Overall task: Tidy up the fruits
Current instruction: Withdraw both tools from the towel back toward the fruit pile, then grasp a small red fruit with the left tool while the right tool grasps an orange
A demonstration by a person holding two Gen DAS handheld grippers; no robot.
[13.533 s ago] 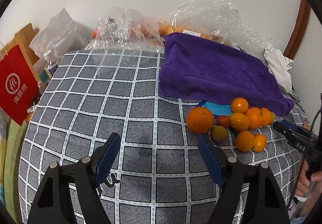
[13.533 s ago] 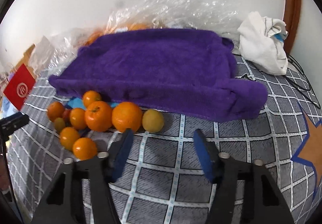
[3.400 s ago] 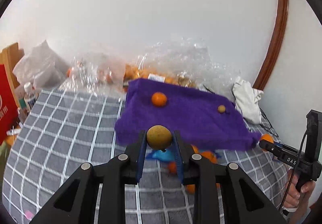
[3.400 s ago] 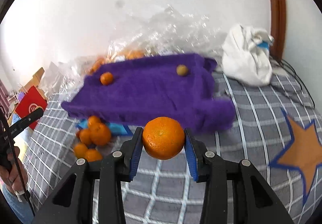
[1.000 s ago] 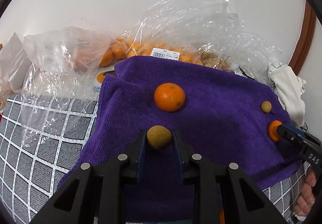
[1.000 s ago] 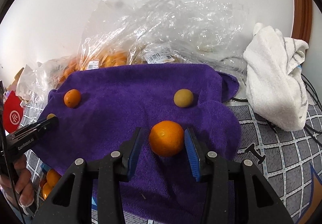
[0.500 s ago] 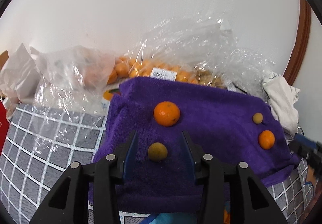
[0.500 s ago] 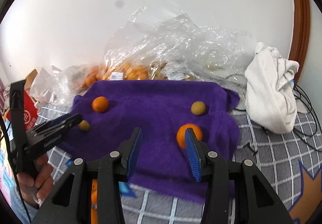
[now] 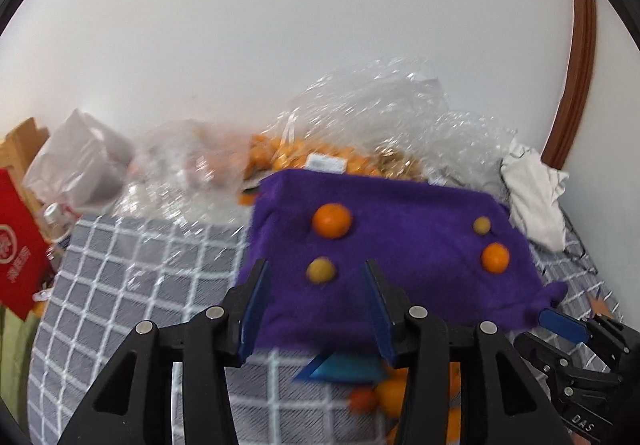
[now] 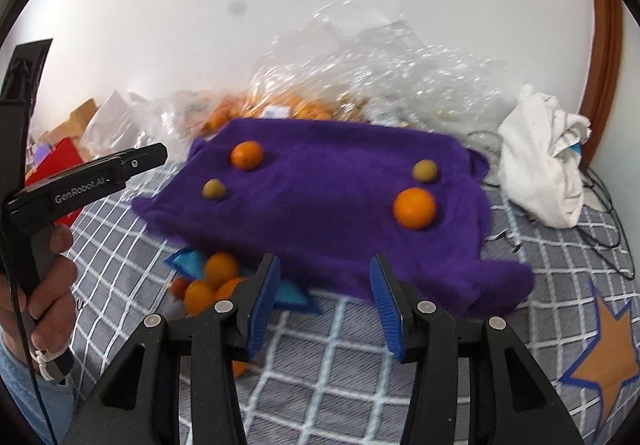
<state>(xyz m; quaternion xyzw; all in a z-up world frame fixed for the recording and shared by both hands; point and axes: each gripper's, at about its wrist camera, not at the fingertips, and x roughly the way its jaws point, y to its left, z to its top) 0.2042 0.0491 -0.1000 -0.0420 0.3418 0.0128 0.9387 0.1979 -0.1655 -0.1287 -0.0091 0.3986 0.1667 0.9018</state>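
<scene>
The left gripper (image 9: pixel 316 307) hung above the near edge of the purple towel (image 9: pixel 400 265). Its jaws were opening and stood apart with nothing between the pads; the yellow-green fruit (image 9: pixel 320 270) seen through the gap lay on the towel beyond them, untouched. The right gripper (image 10: pixel 325 301) was also unloaded, its jaws apart and empty over the towel's front edge.

Four fruits rested on the purple towel, well apart from one another:
- a far-left orange (image 9: pixel 331 220), at the back of the towel on the left;
- the yellow-green fruit, nearer the front on the left;
- a small yellow-green fruit (image 10: pixel 425 170), at the back on the right;
- a large orange (image 10: pixel 414 208), just in front of that small fruit.

The towel lay on a grey checked cloth (image 10: pixel 328 357) with white grid lines. A cluster of unsorted oranges (image 10: pixel 212 281) sat on that cloth at the towel's front-left edge, touching a blue piece (image 10: pixel 288 295) partly tucked under the towel. Motion blur obscured the exact count in the cluster.

Behind the towel, clear plastic bags (image 9: pixel 380 117) holding more orange fruit stood against the white wall. A crumpled white cloth (image 10: pixel 544 165) lay to the right of the towel. A person's hand (image 10: pixel 44 277) gripped the left gripper's handle in the right wrist view.
</scene>
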